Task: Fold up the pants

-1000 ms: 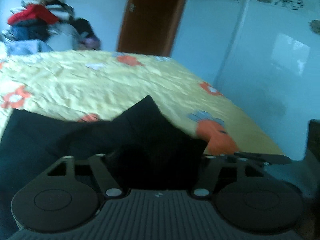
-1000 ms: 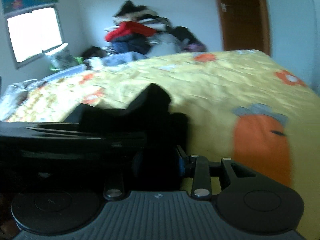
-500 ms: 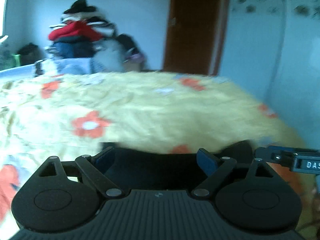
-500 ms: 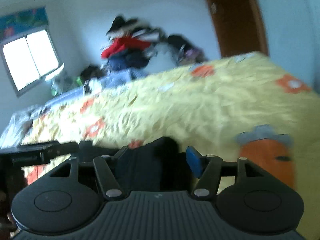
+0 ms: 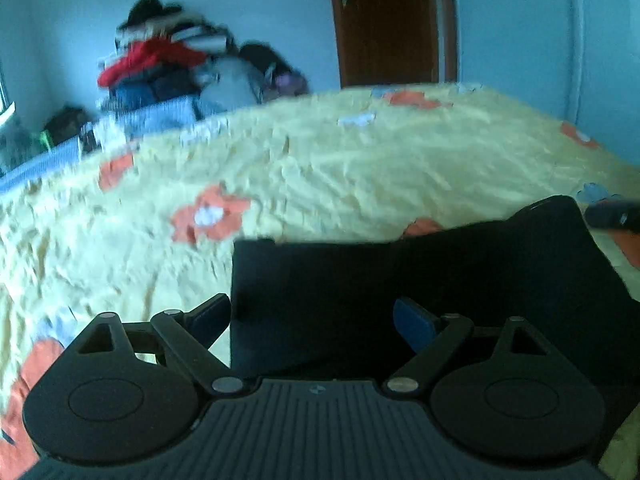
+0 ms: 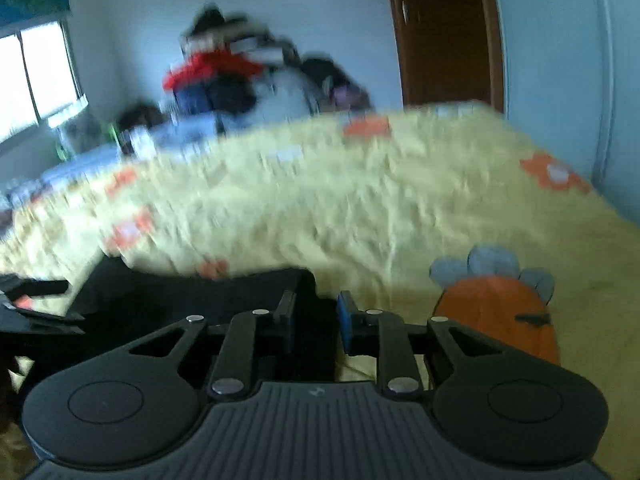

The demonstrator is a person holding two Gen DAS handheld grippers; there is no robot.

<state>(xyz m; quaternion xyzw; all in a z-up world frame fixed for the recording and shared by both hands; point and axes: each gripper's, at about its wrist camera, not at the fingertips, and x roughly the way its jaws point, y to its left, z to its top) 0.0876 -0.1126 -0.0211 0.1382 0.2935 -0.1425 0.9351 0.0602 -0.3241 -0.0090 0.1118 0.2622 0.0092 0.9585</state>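
The black pants [image 5: 420, 280] lie folded flat on the yellow flowered bedspread [image 5: 340, 184]. My left gripper [image 5: 312, 316] stands open and wide over the pants' near left edge, its pads clear of the cloth. In the right wrist view the pants [image 6: 180, 292] reach in from the left. My right gripper [image 6: 316, 320] is closing, its jaws narrow around the pants' right corner, with dark cloth filling the gap between them. The right gripper's tip [image 5: 616, 216] shows at the far right of the left wrist view.
A heap of clothes [image 5: 180, 64] stands beyond the bed's far side. A brown door [image 5: 388, 20] is behind it, and a window [image 6: 36, 76] is at the left. An orange carrot print [image 6: 496, 316] marks the bedspread right of the pants.
The left gripper let go of the raised cloth, opened wide and swung left. The pants dropped flat. The right gripper opened, then narrowed again on the pants' corner.
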